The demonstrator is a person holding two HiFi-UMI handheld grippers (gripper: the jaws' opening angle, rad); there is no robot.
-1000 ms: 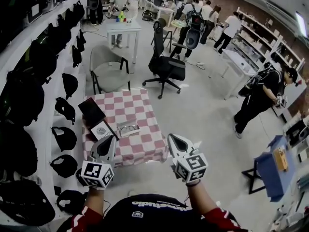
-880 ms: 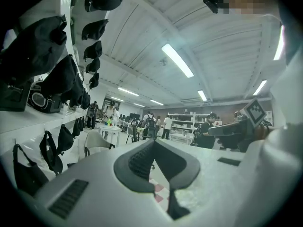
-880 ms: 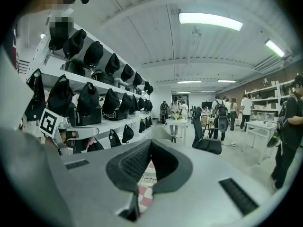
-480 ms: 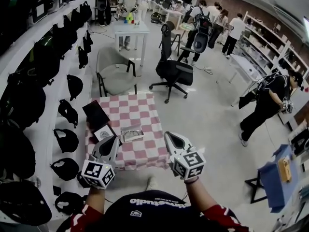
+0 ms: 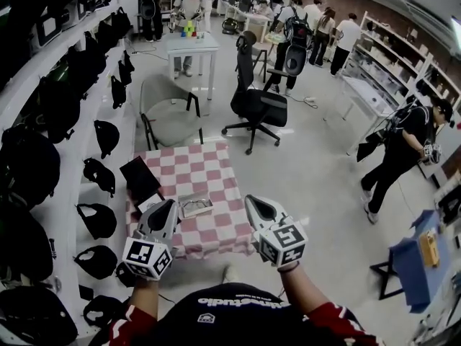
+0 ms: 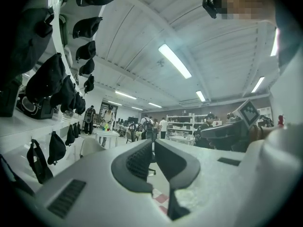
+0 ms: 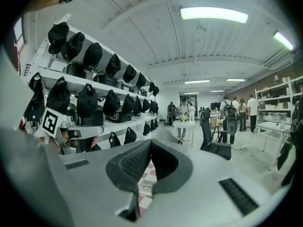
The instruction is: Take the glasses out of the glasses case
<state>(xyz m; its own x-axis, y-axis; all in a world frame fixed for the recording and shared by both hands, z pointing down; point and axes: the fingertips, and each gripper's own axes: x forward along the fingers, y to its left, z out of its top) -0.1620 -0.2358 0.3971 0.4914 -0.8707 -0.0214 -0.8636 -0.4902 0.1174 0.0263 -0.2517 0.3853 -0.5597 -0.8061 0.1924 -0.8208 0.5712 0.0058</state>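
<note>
A small table with a pink-and-white checked cloth [image 5: 205,171] stands just in front of me. Near its front edge lies a pale open glasses case [image 5: 194,206] with the glasses in it. The same glasses [image 7: 143,186] show small and low between the jaws in the right gripper view. My left gripper [image 5: 171,204] hovers over the table's near left corner, just left of the case, its jaws shut on nothing. My right gripper [image 5: 250,200] is held off the table's near right corner, also shut and empty. Both tips [image 6: 153,142] [image 7: 150,141] point up and out at the room.
A flat black box [image 5: 140,179] lies on the table's left side. Wall shelves with black bags [image 5: 43,150] run along my left. A grey chair [image 5: 167,110] and a black office chair [image 5: 256,103] stand beyond the table. Several people stand further back and at the right.
The head view has shifted a little and the table sits slightly nearer. The left gripper has edged forward over the table's corner. Both grippers stay shut and empty.
</note>
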